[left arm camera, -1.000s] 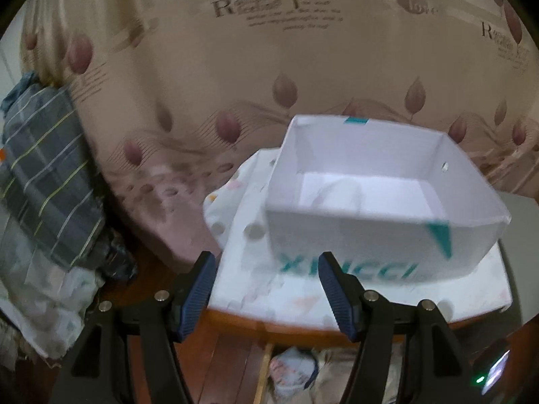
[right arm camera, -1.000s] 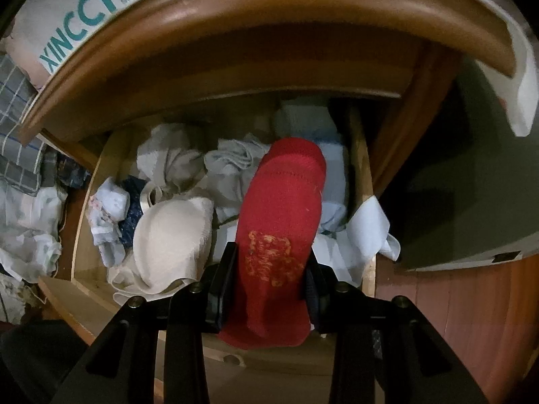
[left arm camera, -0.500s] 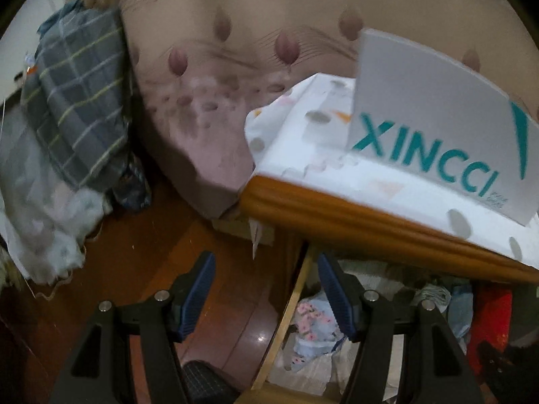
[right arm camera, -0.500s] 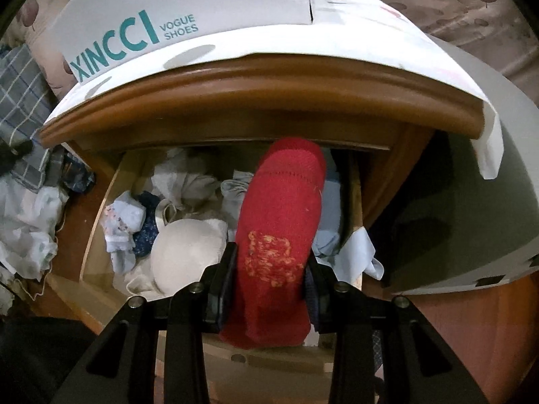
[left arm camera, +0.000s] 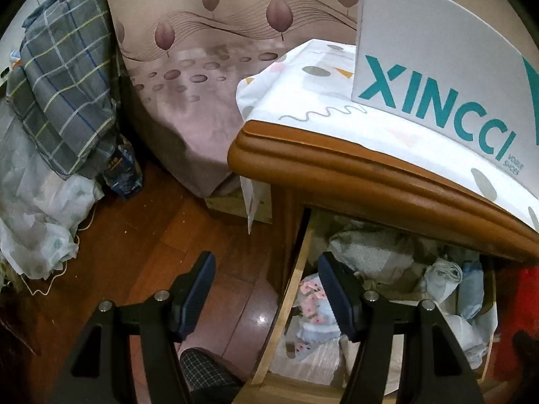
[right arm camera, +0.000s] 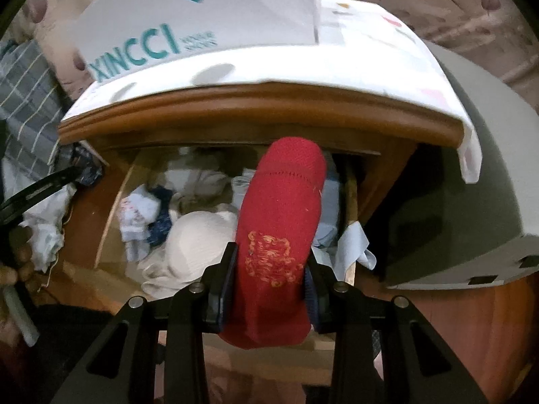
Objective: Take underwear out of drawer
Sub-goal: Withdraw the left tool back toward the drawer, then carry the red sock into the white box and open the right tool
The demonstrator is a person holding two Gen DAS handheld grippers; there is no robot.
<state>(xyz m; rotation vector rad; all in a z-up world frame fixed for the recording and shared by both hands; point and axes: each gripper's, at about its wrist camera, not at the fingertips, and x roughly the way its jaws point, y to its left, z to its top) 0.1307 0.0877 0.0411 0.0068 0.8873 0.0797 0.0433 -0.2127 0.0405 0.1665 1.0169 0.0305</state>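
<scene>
My right gripper (right arm camera: 271, 279) is shut on a red folded garment (right arm camera: 284, 215) with gold embroidery, held above the open wooden drawer (right arm camera: 113, 212). The drawer holds several light garments, among them a cream bra (right arm camera: 198, 245). My left gripper (left arm camera: 267, 289) is open and empty, low over the drawer's left edge (left arm camera: 293, 289). A floral white garment (left arm camera: 311, 306) lies just by its right finger. The red garment shows at the right edge of the left wrist view (left arm camera: 525, 303).
A white XINCCI shoe box (left arm camera: 438, 67) stands on the cloth-covered nightstand top (left arm camera: 323, 111). A bed with a leaf-print cover (left arm camera: 209, 67) is behind. Plaid clothes (left arm camera: 64, 80) and plastic bags (left arm camera: 33, 215) pile at the left on the wooden floor (left arm camera: 175, 235).
My right gripper has lifted and drawn back with the red garment, so the nightstand top and box show more. My left gripper has dropped from box height to the drawer's left edge.
</scene>
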